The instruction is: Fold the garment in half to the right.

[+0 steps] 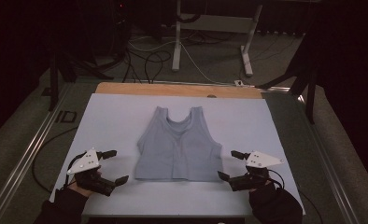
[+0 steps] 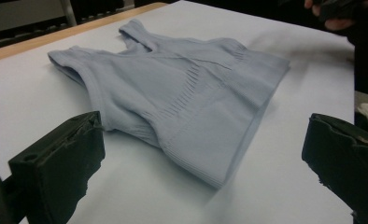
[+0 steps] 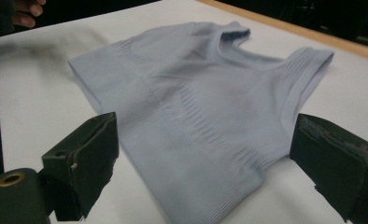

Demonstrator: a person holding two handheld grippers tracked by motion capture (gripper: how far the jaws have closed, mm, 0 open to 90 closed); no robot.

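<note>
A pale grey-blue sleeveless crop top (image 1: 178, 145) lies flat on the white table cover (image 1: 116, 116), straps toward the far edge, hem toward me. My left gripper (image 1: 116, 165) rests open on the cover left of the hem, jaws wide apart and pointing at the top. On the other side of the hem my right gripper (image 1: 228, 164) is open too, jaws spread toward the garment. The left gripper view has the top (image 2: 182, 98) just ahead between my open left gripper (image 2: 205, 168) jaws. Seen from the right gripper view, the top (image 3: 205, 107) reaches between my right gripper (image 3: 205, 172) jaws, nothing held.
A wooden table edge (image 1: 173, 88) shows beyond the cover. Metal rails (image 1: 28, 149) run along both sides of the table. A white desk frame (image 1: 177, 37) and cables (image 1: 149, 58) sit on the floor behind. Gloved hands (image 1: 275, 205) hold the grippers near the front edge.
</note>
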